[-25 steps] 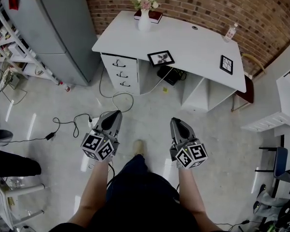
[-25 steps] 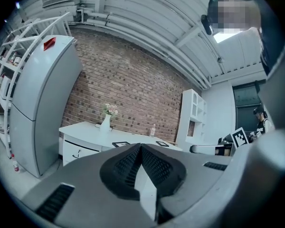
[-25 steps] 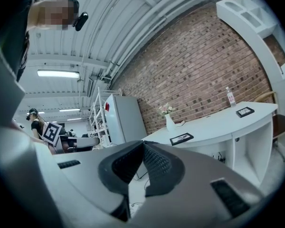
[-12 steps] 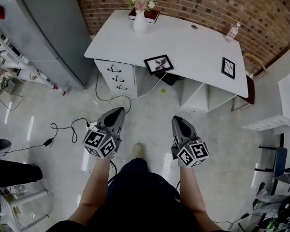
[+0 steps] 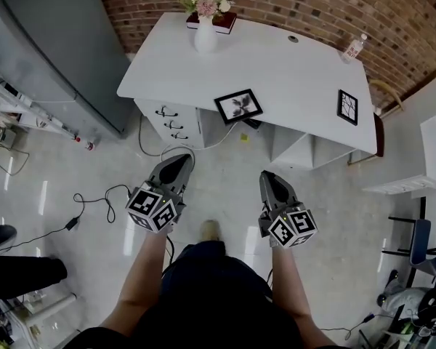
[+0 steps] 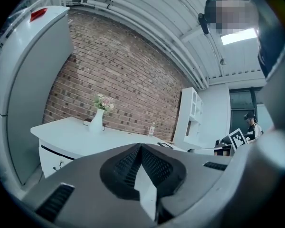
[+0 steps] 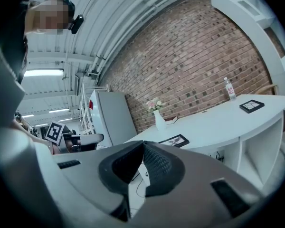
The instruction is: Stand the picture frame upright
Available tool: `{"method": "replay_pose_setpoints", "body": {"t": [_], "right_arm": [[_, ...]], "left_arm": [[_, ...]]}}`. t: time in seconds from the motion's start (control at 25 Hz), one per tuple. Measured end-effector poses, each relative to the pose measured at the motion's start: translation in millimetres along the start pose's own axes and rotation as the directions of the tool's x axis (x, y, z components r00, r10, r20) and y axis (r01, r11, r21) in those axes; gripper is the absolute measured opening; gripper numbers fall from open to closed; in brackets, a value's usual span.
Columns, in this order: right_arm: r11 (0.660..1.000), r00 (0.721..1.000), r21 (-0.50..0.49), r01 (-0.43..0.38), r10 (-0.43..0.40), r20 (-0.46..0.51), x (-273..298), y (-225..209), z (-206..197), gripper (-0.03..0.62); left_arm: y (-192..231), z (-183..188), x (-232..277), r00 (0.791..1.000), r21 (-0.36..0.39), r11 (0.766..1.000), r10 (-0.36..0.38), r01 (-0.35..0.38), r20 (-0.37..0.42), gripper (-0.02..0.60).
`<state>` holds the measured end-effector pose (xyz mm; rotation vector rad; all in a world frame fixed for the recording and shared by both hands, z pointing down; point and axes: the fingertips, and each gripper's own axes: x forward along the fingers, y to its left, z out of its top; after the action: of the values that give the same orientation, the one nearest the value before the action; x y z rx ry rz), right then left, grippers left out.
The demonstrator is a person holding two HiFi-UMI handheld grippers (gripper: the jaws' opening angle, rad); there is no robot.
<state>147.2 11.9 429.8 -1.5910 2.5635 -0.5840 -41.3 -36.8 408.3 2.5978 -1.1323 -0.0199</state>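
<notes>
A black picture frame [image 5: 239, 105] with a leaf print lies flat near the front edge of the white desk [image 5: 291, 71]; it also shows in the right gripper view [image 7: 174, 140]. A second, smaller black frame [image 5: 347, 106] lies flat at the desk's right end [image 7: 251, 105]. My left gripper [image 5: 176, 167] and right gripper [image 5: 270, 181] hang over the floor, well short of the desk. Both are shut and hold nothing. In the left gripper view the jaws [image 6: 140, 148] meet at the tips, and in the right gripper view [image 7: 143, 145] too.
A white vase with flowers [image 5: 205, 20] stands on a dark book [image 5: 224, 24] at the desk's back. A water bottle [image 5: 354, 48] stands at the back right. A grey fridge [image 5: 51, 57] stands left, cables [image 5: 102, 198] lie on the floor, and a brick wall runs behind.
The desk and frames have drawn nearer and lower in the head view as the person walks toward them. Both grippers stay shut and keep their places before the body.
</notes>
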Motion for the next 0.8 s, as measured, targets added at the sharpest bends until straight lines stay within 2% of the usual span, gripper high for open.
{"method": "replay_pose_setpoints", "body": {"t": [0.32,0.8], "right_arm": [[0.999,0.999,-0.002,0.032,-0.032,-0.011,36,-11,-1,0.003],[1.0,0.997,0.018,0.024,-0.022,-0.079,68,-22,-24,0.003]], "left_arm": [[32,-2,34,0.999,-0.017,0.999,-0.041,0.041,-0.009,0.0],[42,-23,60,0.997,-0.068,0.995,-0.07,0.067,-0.044,0.0]]}}
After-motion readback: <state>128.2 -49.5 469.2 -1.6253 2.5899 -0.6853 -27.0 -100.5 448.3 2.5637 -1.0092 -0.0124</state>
